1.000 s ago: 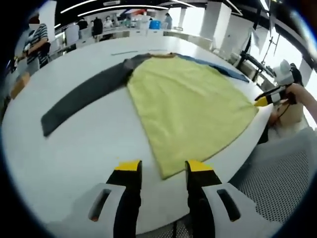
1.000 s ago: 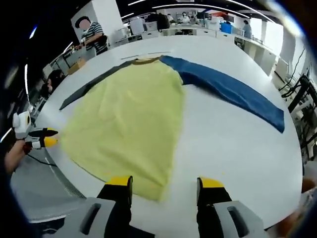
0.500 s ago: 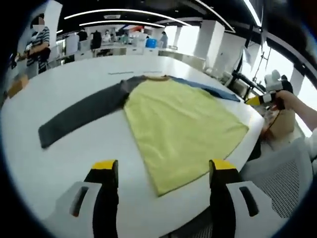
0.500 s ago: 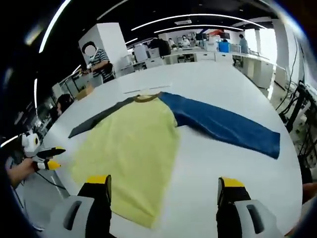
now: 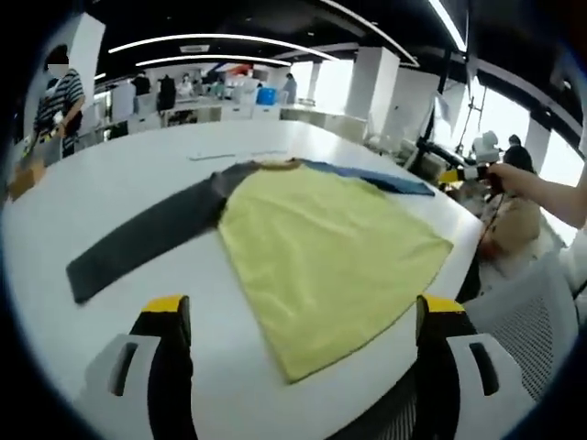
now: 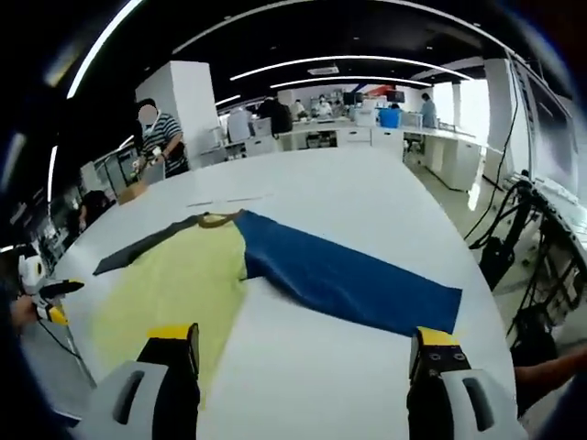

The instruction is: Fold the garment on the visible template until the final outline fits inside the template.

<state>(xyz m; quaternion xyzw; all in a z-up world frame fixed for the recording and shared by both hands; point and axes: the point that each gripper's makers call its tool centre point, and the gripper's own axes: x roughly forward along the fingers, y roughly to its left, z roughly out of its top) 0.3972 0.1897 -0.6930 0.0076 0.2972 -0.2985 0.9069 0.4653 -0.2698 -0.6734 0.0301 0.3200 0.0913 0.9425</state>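
The left gripper [image 5: 303, 316] is hanging with its jaws spread wide apart, gripping nothing. The right gripper [image 6: 307, 344] is hanging likewise, jaws wide and bare. A hand [image 5: 514, 176] is holding the right gripper far off to the left gripper's right.

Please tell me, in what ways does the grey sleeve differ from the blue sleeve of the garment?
The grey sleeve is dark charcoal; the blue sleeve is bright blue. They run out from opposite sides of the yellow body: the grey one towards the left tongs' side, the blue one towards the right tongs' side. Both lie flat, stretched out and unfolded on the white table.
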